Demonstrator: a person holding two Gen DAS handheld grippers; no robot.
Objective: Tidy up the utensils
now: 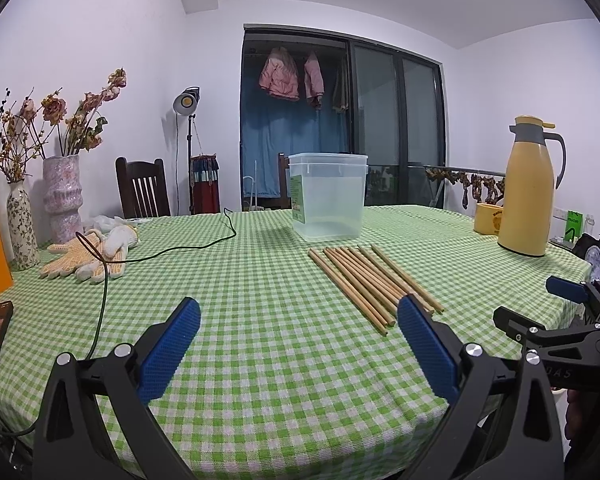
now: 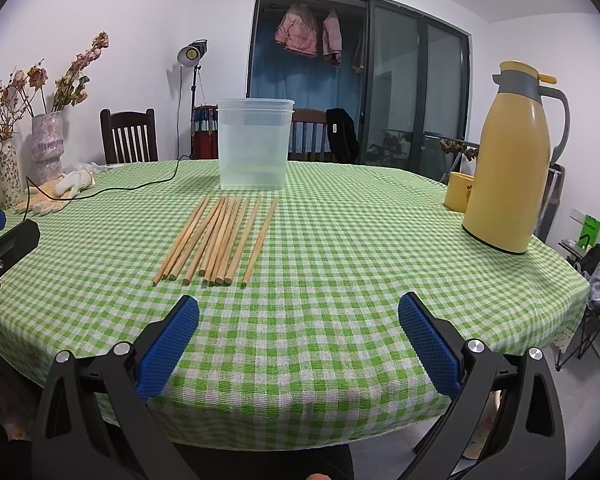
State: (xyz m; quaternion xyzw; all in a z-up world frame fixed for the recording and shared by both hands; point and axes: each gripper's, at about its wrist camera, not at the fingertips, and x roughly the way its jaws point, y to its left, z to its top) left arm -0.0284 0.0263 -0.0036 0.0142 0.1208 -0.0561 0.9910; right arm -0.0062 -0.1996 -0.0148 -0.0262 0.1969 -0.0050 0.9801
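both grippers, left gripper (image 1: 299, 322) and right gripper (image 2: 299, 320), wide apart, empty, chopsticks (image 2: 220, 236) before clear tub (image 2: 254, 144), yellow flask (image 2: 508, 160) aside

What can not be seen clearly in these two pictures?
- Chopsticks: near tips hidden behind a finger of the left gripper, left wrist view.
- Container label: unreadable, too small.
- Right gripper: open, holds nothing.
- Yellow cup: partly behind the thermos.

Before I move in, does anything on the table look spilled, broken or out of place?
Nothing spilled or broken. The chopsticks lie loose in a row before the upright clear container. A thin black cable snakes across the cloth over the gloves.
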